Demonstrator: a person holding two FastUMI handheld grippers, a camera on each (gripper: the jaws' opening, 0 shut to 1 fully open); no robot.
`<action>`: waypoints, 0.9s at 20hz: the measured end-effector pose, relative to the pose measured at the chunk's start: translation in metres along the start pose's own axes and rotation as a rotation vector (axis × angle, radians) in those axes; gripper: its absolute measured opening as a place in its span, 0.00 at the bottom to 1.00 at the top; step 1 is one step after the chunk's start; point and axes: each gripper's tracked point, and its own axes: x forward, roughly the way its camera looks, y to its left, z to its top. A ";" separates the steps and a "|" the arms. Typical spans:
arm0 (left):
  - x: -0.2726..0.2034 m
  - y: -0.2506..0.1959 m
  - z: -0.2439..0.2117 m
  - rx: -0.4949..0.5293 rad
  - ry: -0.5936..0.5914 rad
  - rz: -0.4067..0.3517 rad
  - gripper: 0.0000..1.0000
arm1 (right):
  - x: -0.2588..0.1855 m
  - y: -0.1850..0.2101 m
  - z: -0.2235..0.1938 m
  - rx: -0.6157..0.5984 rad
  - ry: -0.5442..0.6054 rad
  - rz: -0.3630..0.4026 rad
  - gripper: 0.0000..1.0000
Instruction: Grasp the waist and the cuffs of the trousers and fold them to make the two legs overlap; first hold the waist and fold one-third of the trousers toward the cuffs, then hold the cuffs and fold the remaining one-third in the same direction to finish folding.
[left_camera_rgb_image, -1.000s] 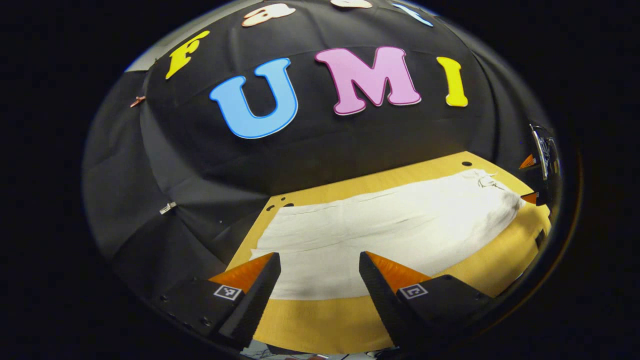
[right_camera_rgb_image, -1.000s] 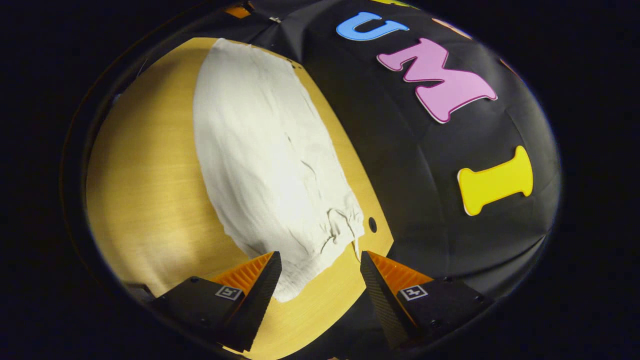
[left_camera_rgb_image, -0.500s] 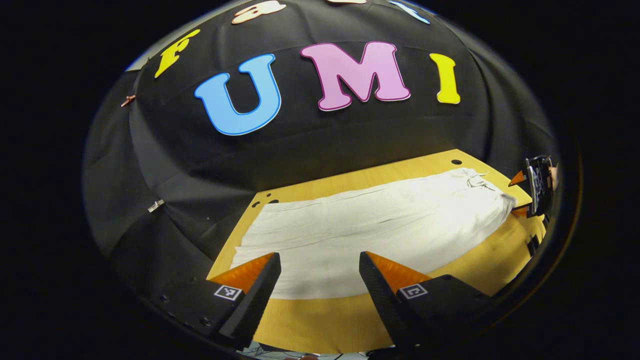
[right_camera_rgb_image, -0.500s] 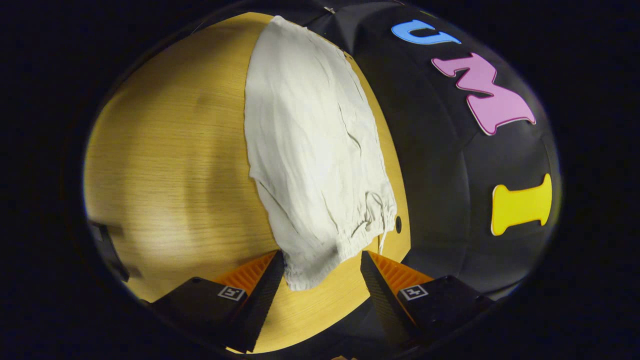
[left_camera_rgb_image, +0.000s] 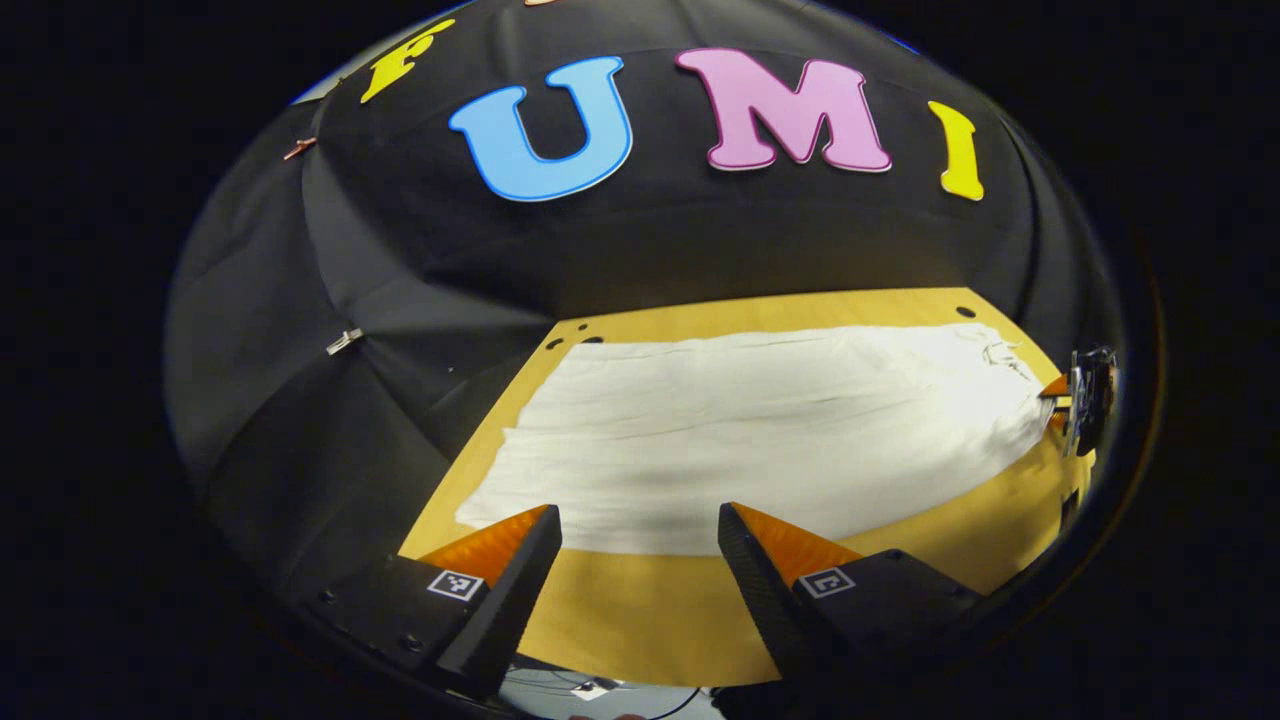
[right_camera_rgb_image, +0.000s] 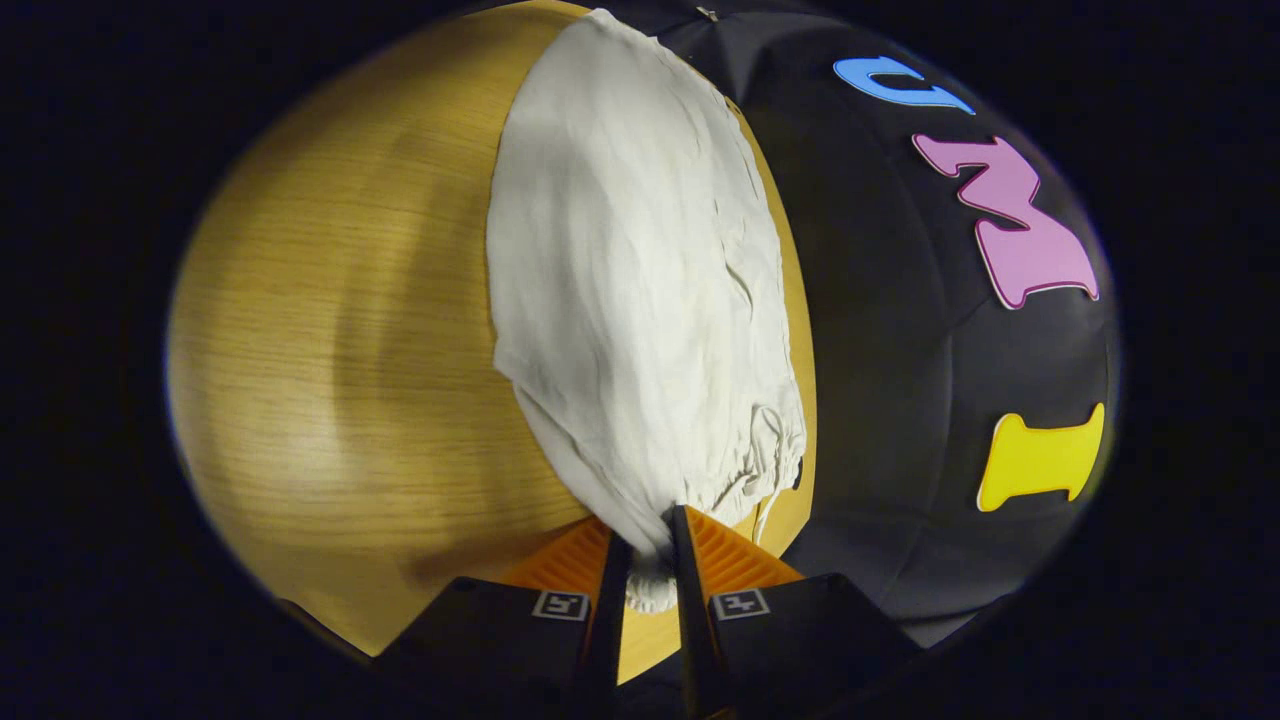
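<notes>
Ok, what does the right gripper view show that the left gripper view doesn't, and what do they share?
Right gripper view: the right gripper close up, both fingers pinching the bunched waist with its drawstring gathers.

Left gripper view: the left gripper open above the table's near edge, holding nothing, plus the cuff end lying flat.

Both: the white trousers spread along the wooden table, and the right gripper at the waist, small and far off in the left gripper view.

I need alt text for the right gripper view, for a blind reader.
The right tool is shut on the waist corner of white trousers. The trousers lie flat on a wooden table, stretching away toward the black cloth wall.
</notes>
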 end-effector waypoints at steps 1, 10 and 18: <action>0.004 0.016 -0.009 0.032 0.015 0.019 0.98 | 0.001 0.001 -0.002 0.022 -0.002 0.007 0.28; 0.063 0.109 -0.067 0.745 0.077 -0.002 0.98 | -0.002 0.000 0.002 0.128 0.049 0.175 0.06; 0.119 0.161 -0.115 1.037 0.171 -0.047 0.98 | -0.002 0.000 0.000 0.041 0.097 0.217 0.06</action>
